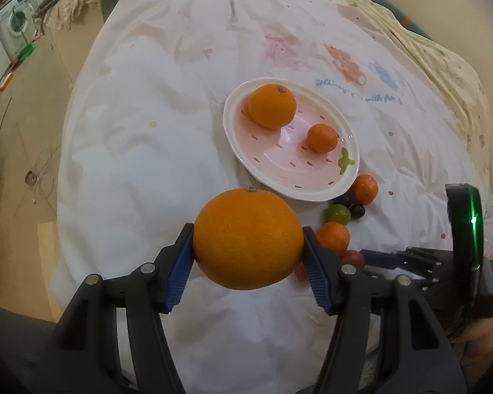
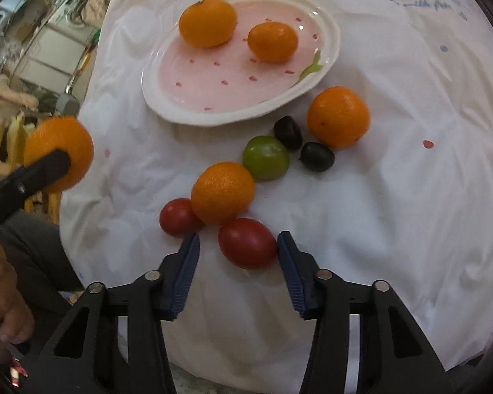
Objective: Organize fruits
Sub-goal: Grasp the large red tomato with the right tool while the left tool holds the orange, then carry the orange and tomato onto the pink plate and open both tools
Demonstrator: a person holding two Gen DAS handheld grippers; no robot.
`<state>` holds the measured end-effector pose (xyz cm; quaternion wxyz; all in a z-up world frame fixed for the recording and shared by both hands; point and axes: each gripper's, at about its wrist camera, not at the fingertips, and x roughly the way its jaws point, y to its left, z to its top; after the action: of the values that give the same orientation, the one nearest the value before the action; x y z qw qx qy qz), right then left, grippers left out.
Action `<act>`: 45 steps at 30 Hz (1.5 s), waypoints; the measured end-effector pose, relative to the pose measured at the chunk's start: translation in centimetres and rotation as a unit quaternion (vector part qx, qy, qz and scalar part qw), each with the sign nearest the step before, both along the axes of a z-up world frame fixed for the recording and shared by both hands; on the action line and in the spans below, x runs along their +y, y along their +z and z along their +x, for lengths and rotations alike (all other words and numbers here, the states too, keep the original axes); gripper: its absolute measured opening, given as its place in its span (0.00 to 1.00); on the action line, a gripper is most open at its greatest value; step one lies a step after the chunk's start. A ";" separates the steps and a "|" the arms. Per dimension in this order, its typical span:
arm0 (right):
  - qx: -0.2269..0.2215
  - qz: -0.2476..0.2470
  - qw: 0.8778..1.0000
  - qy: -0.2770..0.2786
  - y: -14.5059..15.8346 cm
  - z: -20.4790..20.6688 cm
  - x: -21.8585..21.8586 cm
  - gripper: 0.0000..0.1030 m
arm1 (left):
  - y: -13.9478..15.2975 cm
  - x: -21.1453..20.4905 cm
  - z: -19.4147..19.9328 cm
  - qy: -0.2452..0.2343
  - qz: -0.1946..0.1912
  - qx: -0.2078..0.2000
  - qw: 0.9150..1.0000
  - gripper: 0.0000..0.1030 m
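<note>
The left tool (image 1: 248, 256) is clamped on a large orange (image 1: 248, 239), the plate (image 1: 233, 151) just ahead of it. The right tool (image 2: 238, 252) straddles a red tomato (image 2: 247, 243), one pad touching, not yet gripping. Next: close fully, then lift.

We see a pink plate (image 2: 213, 98) with red specks and a white rim. Orange citrus (image 2: 223, 192), red tomatoes (image 2: 247, 243) and a green fruit (image 2: 265, 157) lie on white cloth (image 2: 394, 197).
</note>
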<state>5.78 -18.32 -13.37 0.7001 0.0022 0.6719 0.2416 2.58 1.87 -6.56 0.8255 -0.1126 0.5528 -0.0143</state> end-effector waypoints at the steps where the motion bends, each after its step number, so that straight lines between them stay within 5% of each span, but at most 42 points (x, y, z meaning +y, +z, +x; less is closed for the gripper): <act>1: -0.001 -0.005 1.000 0.004 -0.1 0.0 0.1 0.38 | -0.1 0.0 0.0 0.000 0.001 0.000 1.000 0.57; 14: 0.004 0.028 0.999 0.029 1.8 -0.8 -0.2 0.37 | -0.8 0.1 0.1 0.005 0.011 0.007 1.000 0.57; 22: -0.013 0.082 0.996 -0.023 4.2 0.1 -2.6 0.37 | -1.4 0.3 0.3 0.014 0.019 0.011 1.000 0.57; 32: -0.119 0.190 0.969 -0.105 9.6 1.1 -5.9 0.37 | 1.2 -0.7 -0.3 0.009 0.074 -0.042 0.996 0.57; 45: -0.142 0.226 0.951 -0.158 11.2 2.9 -8.3 0.37 | 2.8 -1.2 1.3 0.012 0.092 -0.051 0.994 0.57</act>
<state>8.73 -26.64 -2.18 0.7990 0.2323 0.4840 0.2710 3.89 0.69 -3.79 0.8594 -0.0424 0.5079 0.0411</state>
